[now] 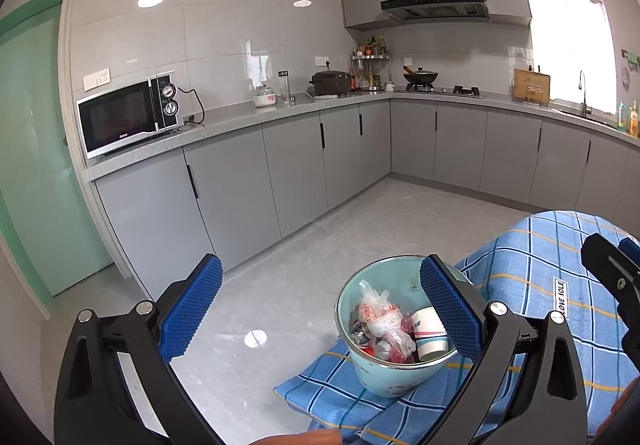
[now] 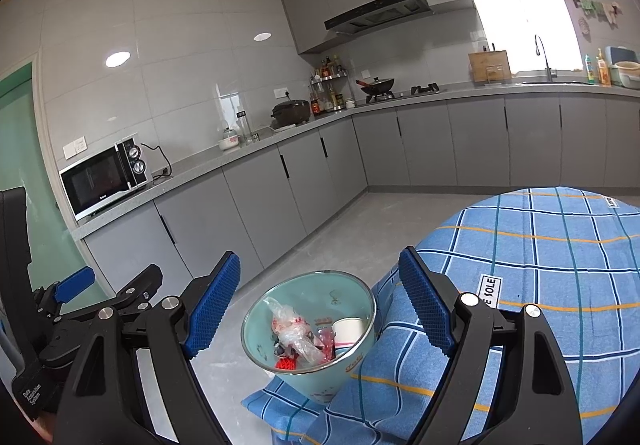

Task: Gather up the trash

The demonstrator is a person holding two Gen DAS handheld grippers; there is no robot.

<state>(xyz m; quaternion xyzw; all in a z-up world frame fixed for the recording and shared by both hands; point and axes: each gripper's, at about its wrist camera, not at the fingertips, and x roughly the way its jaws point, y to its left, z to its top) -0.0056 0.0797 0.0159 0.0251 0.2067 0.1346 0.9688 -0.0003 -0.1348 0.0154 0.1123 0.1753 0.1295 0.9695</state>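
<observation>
A pale teal bin (image 1: 384, 377) stands at the left edge of a table covered by a blue plaid cloth (image 1: 536, 269). Inside lie a crumpled plastic bag (image 1: 384, 319), a paper cup (image 1: 430, 333) and red scraps. My left gripper (image 1: 320, 309) is open and empty, its right pad in front of the bin's rim. In the right wrist view the bin (image 2: 316, 377) holds the bag (image 2: 294, 333) and the cup (image 2: 350, 329). My right gripper (image 2: 320, 301) is open and empty above it, jaws either side of it.
Grey cabinets and an L-shaped counter (image 1: 248, 117) run along the walls with a microwave (image 1: 128, 117), a pot (image 1: 330, 83), a wok on the stove (image 1: 420, 77) and a sink tap (image 1: 583, 93). A green door (image 1: 32, 149) is at left. Grey floor (image 1: 304, 277) lies below.
</observation>
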